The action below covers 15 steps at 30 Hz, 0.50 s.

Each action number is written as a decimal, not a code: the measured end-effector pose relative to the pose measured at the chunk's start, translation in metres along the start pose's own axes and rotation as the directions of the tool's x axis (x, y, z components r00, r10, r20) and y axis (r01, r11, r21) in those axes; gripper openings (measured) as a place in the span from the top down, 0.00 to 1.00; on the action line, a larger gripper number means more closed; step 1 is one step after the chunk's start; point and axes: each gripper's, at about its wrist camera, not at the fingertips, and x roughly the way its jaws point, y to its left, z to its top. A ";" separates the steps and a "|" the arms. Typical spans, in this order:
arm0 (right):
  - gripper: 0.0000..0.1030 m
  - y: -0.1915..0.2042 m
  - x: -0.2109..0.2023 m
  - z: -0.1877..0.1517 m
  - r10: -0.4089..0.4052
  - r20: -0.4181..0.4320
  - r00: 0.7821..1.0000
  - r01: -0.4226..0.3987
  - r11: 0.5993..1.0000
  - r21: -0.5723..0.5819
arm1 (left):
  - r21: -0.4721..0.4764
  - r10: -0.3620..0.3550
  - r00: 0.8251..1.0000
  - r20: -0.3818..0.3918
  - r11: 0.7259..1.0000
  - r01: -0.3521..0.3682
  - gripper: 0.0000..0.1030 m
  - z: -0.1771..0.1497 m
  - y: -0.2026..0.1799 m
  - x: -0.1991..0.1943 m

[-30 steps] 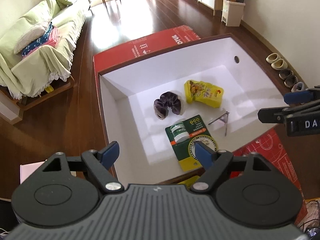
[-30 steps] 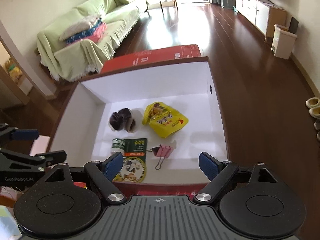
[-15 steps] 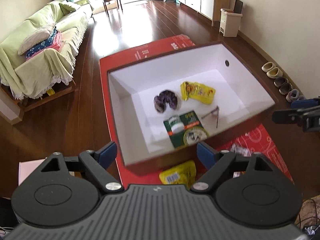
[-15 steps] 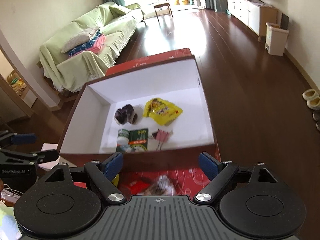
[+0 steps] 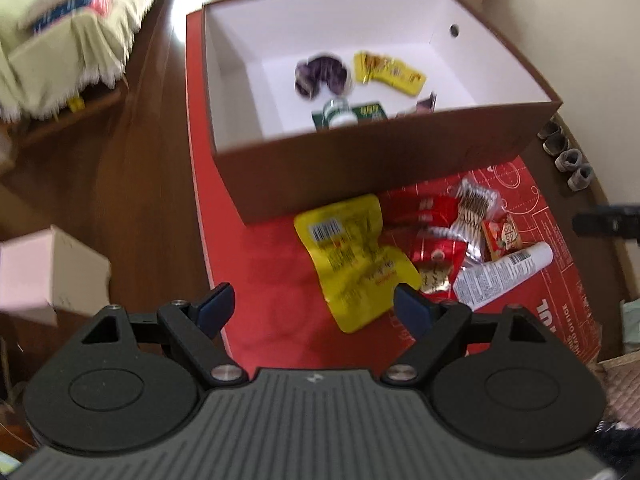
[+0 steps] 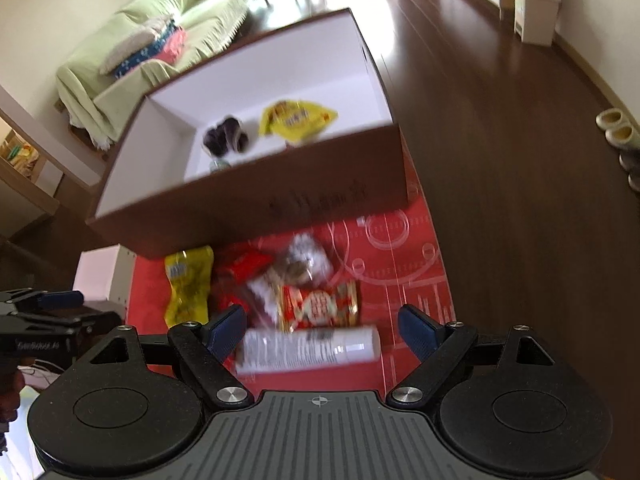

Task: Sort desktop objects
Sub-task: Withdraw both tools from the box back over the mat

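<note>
- A red mat [image 5: 260, 280] lies on the counter, a brown box [image 5: 380, 160] at its far end.
- Left tool [image 5: 314, 306] gapes empty above the yellow pouch [image 5: 352, 264].
- Right tool [image 6: 322, 330] gapes empty over the white tube [image 6: 308, 348].

A red mat [image 5: 280, 312] carries the brown box [image 5: 380, 168], a yellow pouch [image 5: 356, 264], red snack packets [image 5: 436, 248] (heaped together) and a white tube [image 5: 500, 276]

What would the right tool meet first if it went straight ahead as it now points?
Probably the white tube lying crosswise between the open right tool's fingers on the red mat; blur leaves depth uncertain.
</note>
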 end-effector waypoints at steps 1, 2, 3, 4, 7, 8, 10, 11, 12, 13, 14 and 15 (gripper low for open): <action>0.17 -0.001 0.002 -0.001 -0.002 -0.008 1.000 0.002 1.000 0.003 | -0.014 -0.005 1.000 -0.010 1.000 0.005 0.18 -0.001 0.000 0.005; 0.17 -0.002 0.004 -0.001 -0.003 -0.013 1.000 0.003 1.000 0.004 | -0.028 -0.009 1.000 -0.020 1.000 0.009 0.18 -0.002 0.001 0.011; 0.17 -0.003 0.006 0.000 -0.004 -0.018 1.000 0.004 1.000 0.006 | -0.041 -0.014 0.999 -0.029 0.999 0.013 0.18 -0.003 0.001 0.016; 0.17 -0.004 0.007 0.000 -0.005 -0.023 1.000 0.006 1.000 0.007 | -0.055 -0.019 0.999 -0.039 0.998 0.017 0.18 -0.004 0.001 0.022; 0.17 -0.007 0.013 0.002 -0.009 -0.038 0.999 0.010 1.000 0.011 | -0.087 -0.030 0.998 -0.057 0.996 0.025 0.18 -0.002 0.000 0.037; 0.17 -0.008 0.015 0.002 -0.010 -0.043 0.999 0.011 1.000 0.013 | -0.096 -0.033 0.998 -0.060 0.995 0.027 0.18 0.000 0.000 0.041; 0.17 -0.010 0.018 0.003 -0.013 -0.053 0.999 0.014 1.000 0.016 | -0.111 -0.036 0.997 -0.069 0.993 0.028 0.18 0.003 -0.002 0.049; 0.17 -0.011 0.020 0.004 -0.014 -0.058 0.998 0.015 1.000 0.017 | -0.116 -0.034 0.997 -0.073 0.993 0.026 0.18 0.004 -0.003 0.052; 0.17 -0.012 0.022 0.004 -0.015 -0.063 0.998 0.016 1.000 0.019 | -0.117 -0.030 0.997 -0.076 0.993 0.021 0.18 0.006 -0.003 0.055; 0.17 -0.013 0.024 0.004 -0.016 -0.068 0.998 0.018 1.000 0.020 | -0.121 -0.028 0.997 -0.078 0.992 0.018 0.18 0.007 -0.004 0.058; 0.17 -0.014 0.026 0.005 -0.018 -0.073 0.997 0.019 1.000 0.021 | -0.127 -0.027 0.997 -0.078 0.992 0.017 0.18 0.008 -0.004 0.061; 0.17 -0.015 0.027 0.005 -0.019 -0.078 0.997 0.021 1.000 0.023 | -0.133 -0.027 0.997 -0.077 0.991 0.017 0.18 0.009 -0.004 0.064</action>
